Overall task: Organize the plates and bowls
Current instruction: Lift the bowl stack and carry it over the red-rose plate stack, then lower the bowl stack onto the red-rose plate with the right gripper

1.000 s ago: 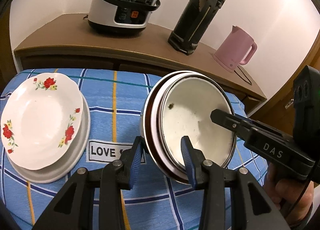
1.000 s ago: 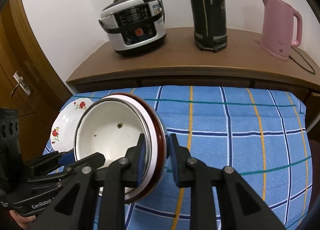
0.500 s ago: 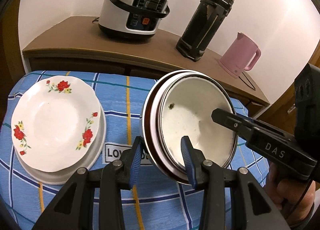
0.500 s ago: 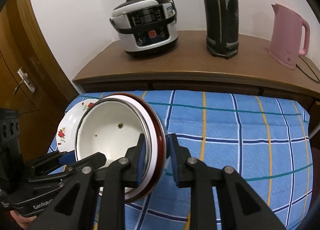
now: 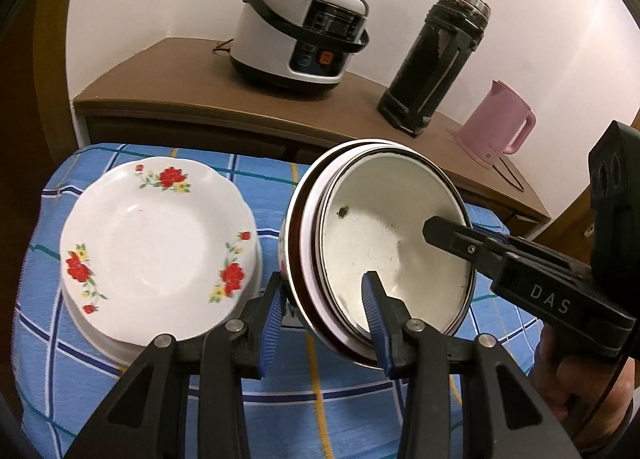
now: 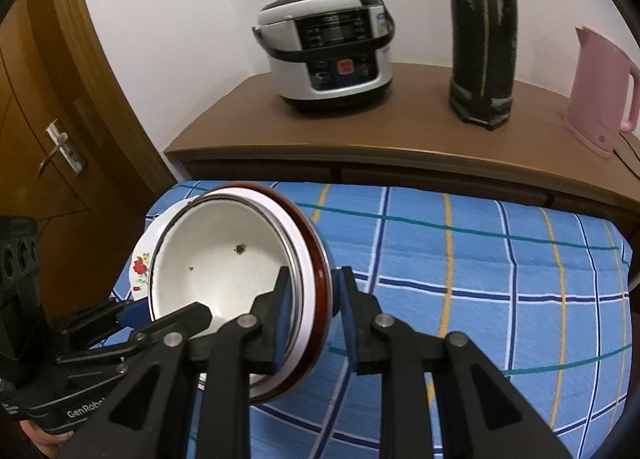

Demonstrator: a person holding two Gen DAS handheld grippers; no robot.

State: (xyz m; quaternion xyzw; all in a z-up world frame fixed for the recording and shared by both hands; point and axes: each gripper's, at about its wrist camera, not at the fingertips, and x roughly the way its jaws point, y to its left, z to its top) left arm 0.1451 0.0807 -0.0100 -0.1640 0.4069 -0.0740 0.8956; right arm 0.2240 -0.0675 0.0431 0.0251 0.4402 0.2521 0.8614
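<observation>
Both tools pinch one nested stack of bowls (image 5: 384, 251), tilted on edge with its mouth facing the cameras. The left gripper (image 5: 326, 309) has one ribbed blue pad behind the stack's outer wall and the other inside the cream enamel bowl, so its jaws are pressed onto the near rim. The right gripper (image 6: 314, 311) clamps the opposite rim the same way, its pads close together on the thin layered edge (a steel lip, a white band, then a glossy dark red one). The enamel interior is smooth and round, with a few small dark chips.

Just left of the left gripper's fingers lies a scalloped white porcelain plate (image 5: 156, 243) printed with red flowers, seated on a plainer white plate beneath. Both sit on a blue checked tablecloth (image 6: 480, 259).

Ahead of the tools, on a brown wooden sideboard (image 6: 400, 131), stand a silver-and-black rice cooker (image 6: 328, 59), a tall black thermos (image 6: 482, 43) and a pink plastic kettle (image 6: 600, 91).
</observation>
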